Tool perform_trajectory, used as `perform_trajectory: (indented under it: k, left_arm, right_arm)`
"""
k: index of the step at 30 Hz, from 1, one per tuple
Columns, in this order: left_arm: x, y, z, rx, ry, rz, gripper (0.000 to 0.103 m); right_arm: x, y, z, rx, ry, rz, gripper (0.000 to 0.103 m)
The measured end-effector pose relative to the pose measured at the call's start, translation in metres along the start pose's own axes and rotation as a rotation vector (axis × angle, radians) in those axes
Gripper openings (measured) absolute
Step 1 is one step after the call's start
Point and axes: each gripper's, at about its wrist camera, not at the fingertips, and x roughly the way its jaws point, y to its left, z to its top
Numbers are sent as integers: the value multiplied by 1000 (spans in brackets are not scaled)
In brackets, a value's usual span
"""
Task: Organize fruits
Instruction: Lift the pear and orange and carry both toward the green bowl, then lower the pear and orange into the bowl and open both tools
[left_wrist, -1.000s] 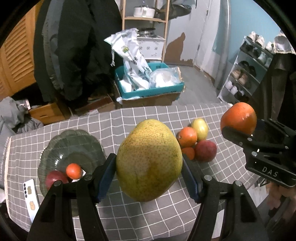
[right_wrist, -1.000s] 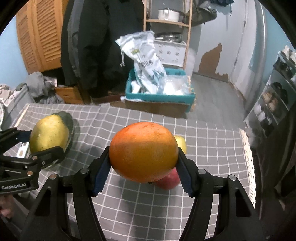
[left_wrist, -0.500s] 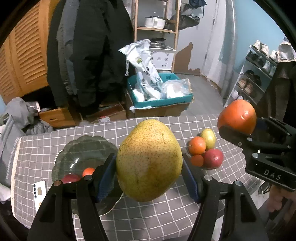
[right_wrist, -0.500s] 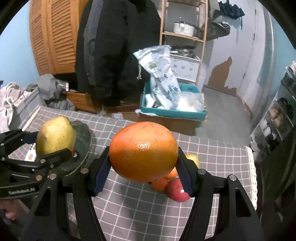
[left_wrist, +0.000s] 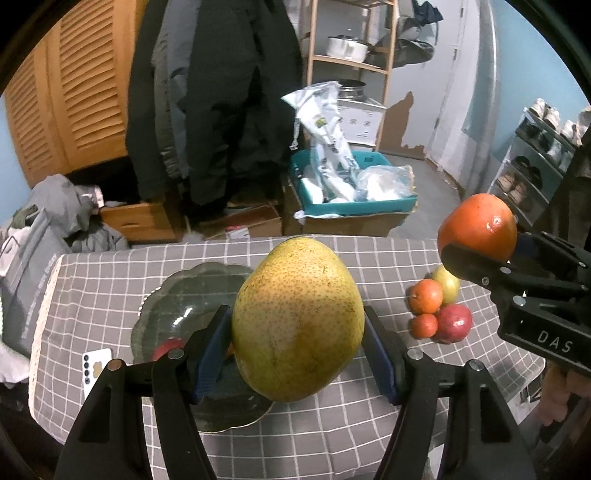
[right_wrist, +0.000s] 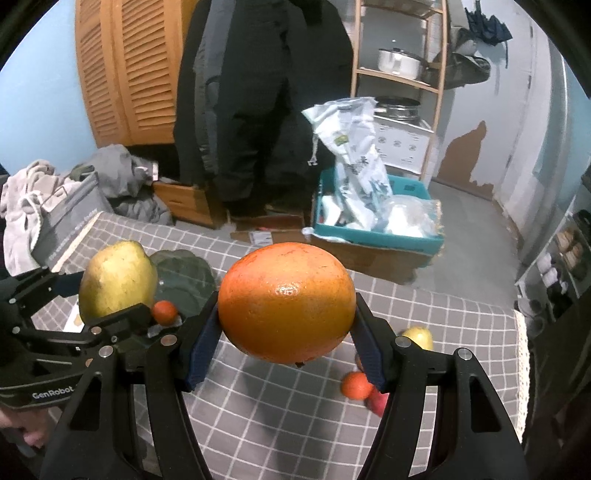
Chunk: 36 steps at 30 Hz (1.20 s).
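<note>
The tabletop (left_wrist: 110, 280), draped in a grey checked cloth, filled the lower part of both views. On its left part sat a dark glass plate (left_wrist: 177, 295) holding a small orange fruit (right_wrist: 165, 312) and a red fruit (left_wrist: 167, 349), partly hidden behind the tongs. The left tongs (left_wrist: 298, 350) were clenched on a big speckled yellow-green pear (left_wrist: 298, 325), raised above the plate's right edge. The right tongs (right_wrist: 286, 332) gripped a large orange (right_wrist: 286, 301) between blue pads (right_wrist: 201, 347), held in the air over the cloth. On the cloth's right side lay a cluster of touching fruits: a red apple (left_wrist: 453, 323), a yellowish fruit (left_wrist: 448, 282) and two small orange ones (left_wrist: 424, 295). A white card (left_wrist: 94, 367) lay just left of the plate.
</note>
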Motion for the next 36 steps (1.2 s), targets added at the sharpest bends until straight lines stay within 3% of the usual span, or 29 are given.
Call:
perform_trajectory:
  k: [19, 36]
  left_arm:
    - [31, 82, -5, -115, 45, 118, 70]
    - [94, 135, -18, -193, 173, 153, 70]
  right_arm:
    - [67, 59, 26, -54, 74, 94, 66]
    - [142, 96, 37, -94, 192, 170, 66]
